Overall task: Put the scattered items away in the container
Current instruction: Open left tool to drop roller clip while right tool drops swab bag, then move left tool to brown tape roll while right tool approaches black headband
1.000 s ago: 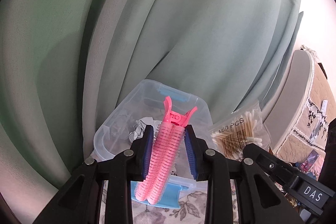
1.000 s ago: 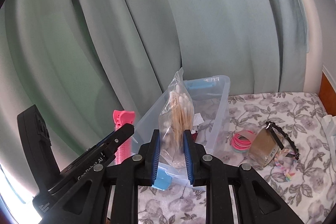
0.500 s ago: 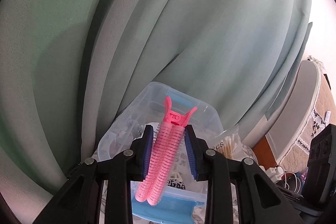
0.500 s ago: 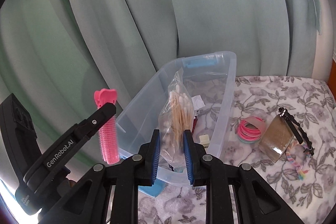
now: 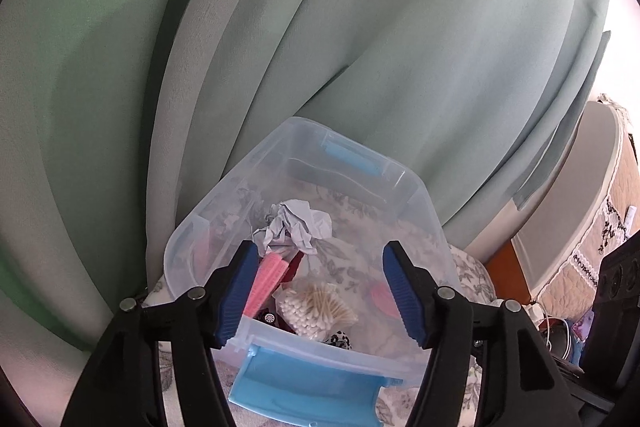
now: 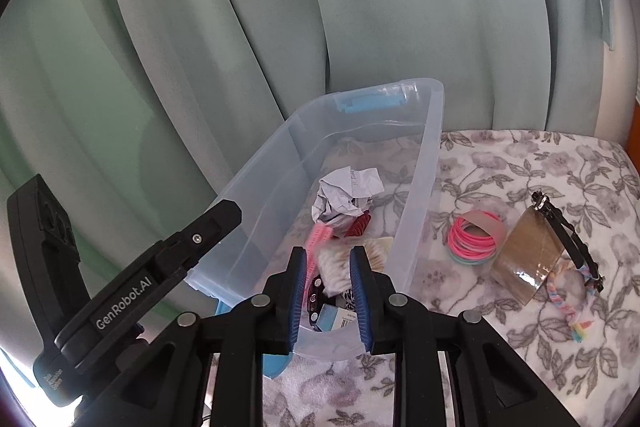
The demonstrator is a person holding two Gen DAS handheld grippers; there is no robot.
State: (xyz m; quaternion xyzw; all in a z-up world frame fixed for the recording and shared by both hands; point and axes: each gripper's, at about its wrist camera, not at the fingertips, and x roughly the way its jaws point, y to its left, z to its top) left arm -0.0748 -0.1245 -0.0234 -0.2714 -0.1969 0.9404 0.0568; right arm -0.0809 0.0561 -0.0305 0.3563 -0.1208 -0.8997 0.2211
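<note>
Not much elbow room here. The clear container [image 5: 416, 195] sat right up against the green curtain [image 5: 360, 47] on its far and left sides. The only open room was to its right, on the floral cloth [image 6: 520, 167], where the pink hair ties [image 6: 472, 239] and a brown packet [image 6: 524, 255] lay well clear of the wall.

A second ago the left gripper [image 5: 318, 251] was pinching the pink roller clip [image 5: 266, 279] upright over the bin. Now its jaws were spreading wide with nothing between the pads. The clip was down inside the container, just beside the left pad.

The right gripper [image 6: 329, 251] had been squeezing the cotton swab bag [image 5: 316, 309]. Now the jaws stood a narrow gap apart, and the bag lay in the bin's near end, no longer pinched.

The clip lay slanted, its long axis roughly along the bin's length and its far end toward the crumpled paper [image 5: 296, 227]. Couldn't tell which end was the clip end.
</note>
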